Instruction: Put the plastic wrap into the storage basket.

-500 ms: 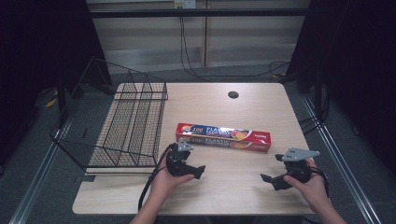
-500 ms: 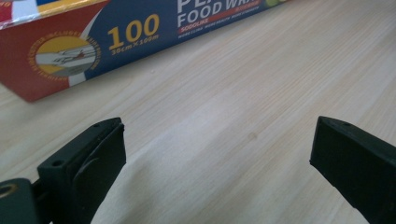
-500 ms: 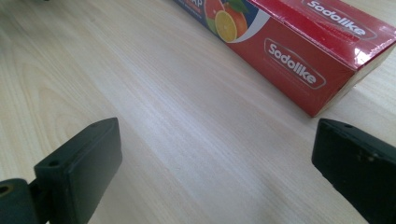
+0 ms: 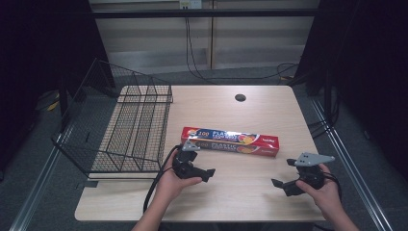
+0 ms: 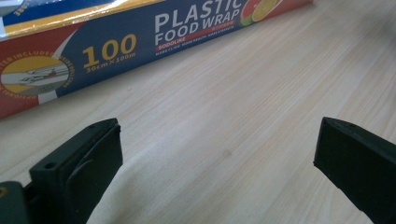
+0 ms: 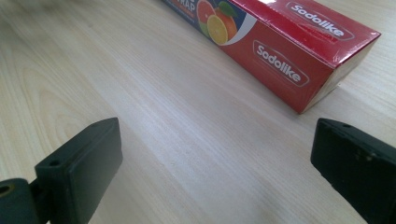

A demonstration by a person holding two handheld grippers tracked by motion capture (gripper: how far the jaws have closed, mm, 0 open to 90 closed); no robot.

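Note:
A long red and blue box of plastic food wrap lies flat across the middle of the wooden table. My left gripper rests low on the table just in front of the box's left end, open and holding nothing. In the left gripper view the box runs along the top, beyond the wide-apart jaws of the left gripper. My right gripper sits near the table's front right, open and holding nothing. In the right gripper view the box's red end lies ahead and to the right of the right gripper.
A black wire basket stands on the table's left part, hanging over the left edge. A round cable hole sits near the far edge. Bare wood lies between the two grippers. Dark curtains and cables stand behind the table.

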